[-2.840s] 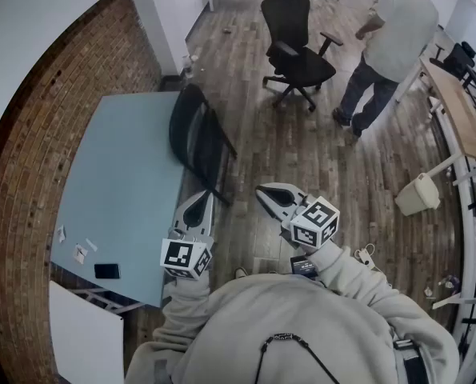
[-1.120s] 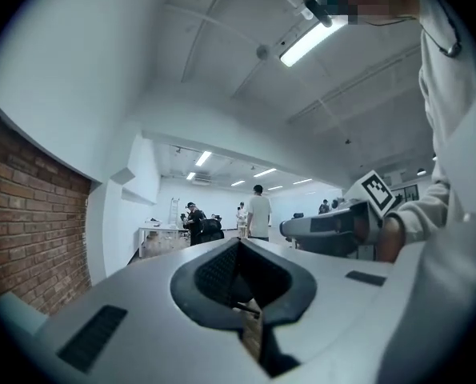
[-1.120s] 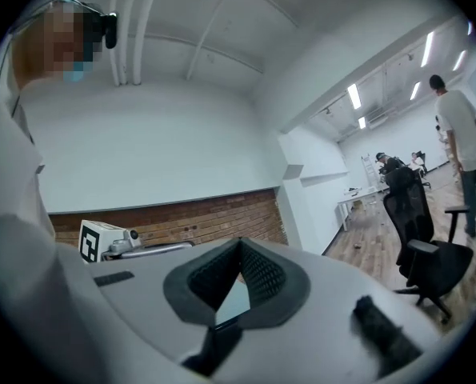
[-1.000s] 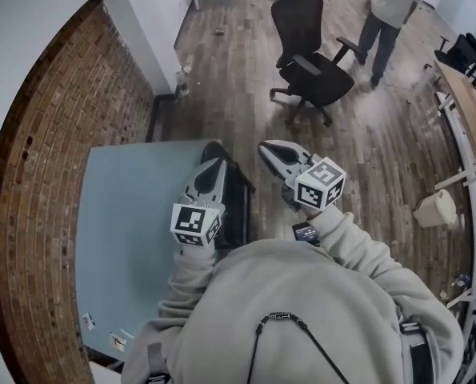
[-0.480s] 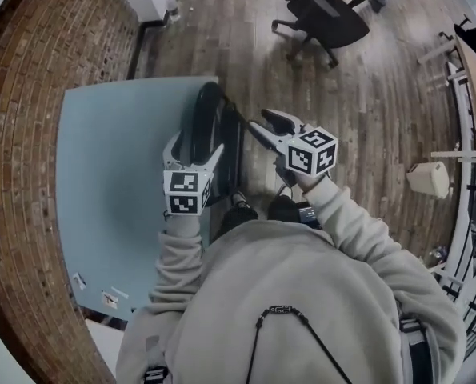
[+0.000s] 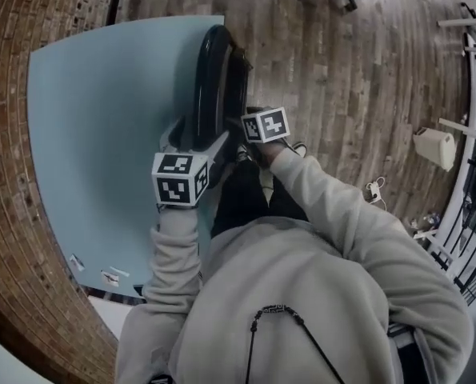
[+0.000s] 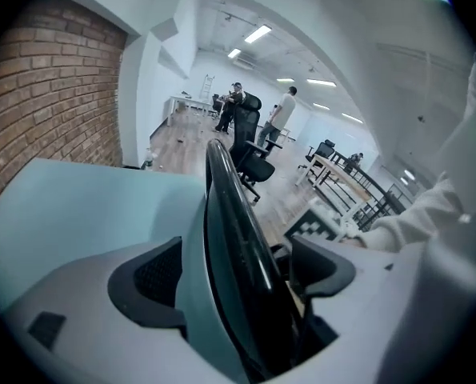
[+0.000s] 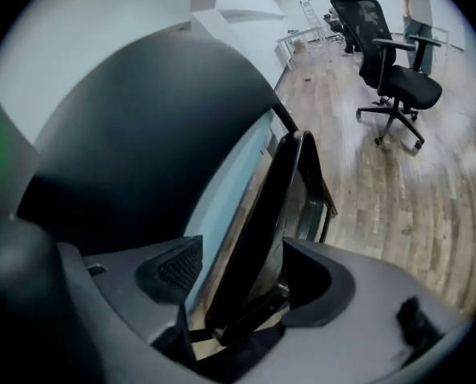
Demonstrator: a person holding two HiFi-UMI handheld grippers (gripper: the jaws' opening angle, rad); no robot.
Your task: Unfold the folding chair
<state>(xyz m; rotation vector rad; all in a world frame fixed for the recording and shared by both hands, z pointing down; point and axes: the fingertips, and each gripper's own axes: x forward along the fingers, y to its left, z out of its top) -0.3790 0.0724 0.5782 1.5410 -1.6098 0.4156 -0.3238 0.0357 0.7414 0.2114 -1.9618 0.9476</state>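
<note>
The folded black chair leans on edge against the pale blue table. My left gripper straddles the chair's curved top rim. Its jaws have just been opening, and both pads stand off the rim with the table showing in the gap. My right gripper sits lower on the chair's right side, its marker cube over its jaws in the head view. Its jaws have also just been opening, and the folded seat panel stands between them untouched.
A brick wall runs behind the table. A black office chair stands on the wood floor beyond the folded chair. A white bin sits at the right by desks. People stand far back in the room.
Both grippers have dropped down onto the folded chair, the right one furthest, and their jaws have gone from shut to wide apart around it. My head has leaned over the chair.
</note>
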